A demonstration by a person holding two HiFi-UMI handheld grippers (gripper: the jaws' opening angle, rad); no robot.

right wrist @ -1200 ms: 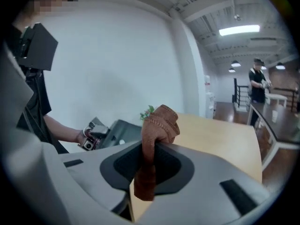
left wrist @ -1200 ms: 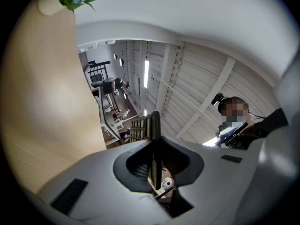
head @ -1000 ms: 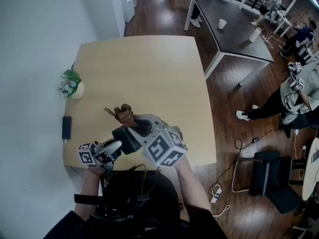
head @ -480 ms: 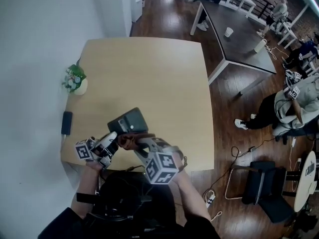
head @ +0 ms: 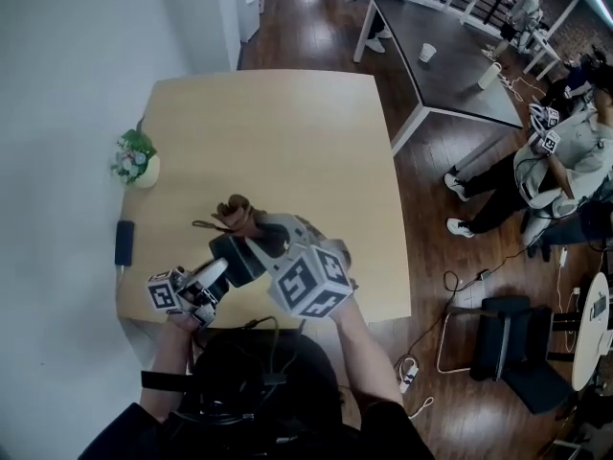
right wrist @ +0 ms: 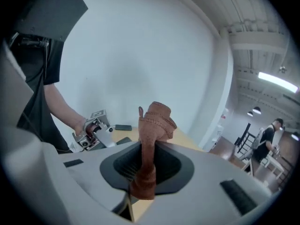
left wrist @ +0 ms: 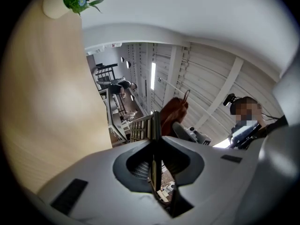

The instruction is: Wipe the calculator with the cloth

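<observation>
Risk: the dark, flat, rectangular calculator (head: 237,256) may be twisting out of a thin edge grip.
Cause: the bunched brown cloth (head: 233,216) pushing on it.
Left gripper (head: 216,274): clamping the calculator's edge.
Right gripper (head: 257,230): pinching the cloth.
Calculator: sitting lower left of centre in the head view, half hidden, over the pale wooden table (head: 287,132).

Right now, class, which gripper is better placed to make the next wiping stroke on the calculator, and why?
The right gripper: its jaws are shut on the cloth, raised close to the calculator. The left gripper is shut on the calculator's edge, holding it up.
</observation>
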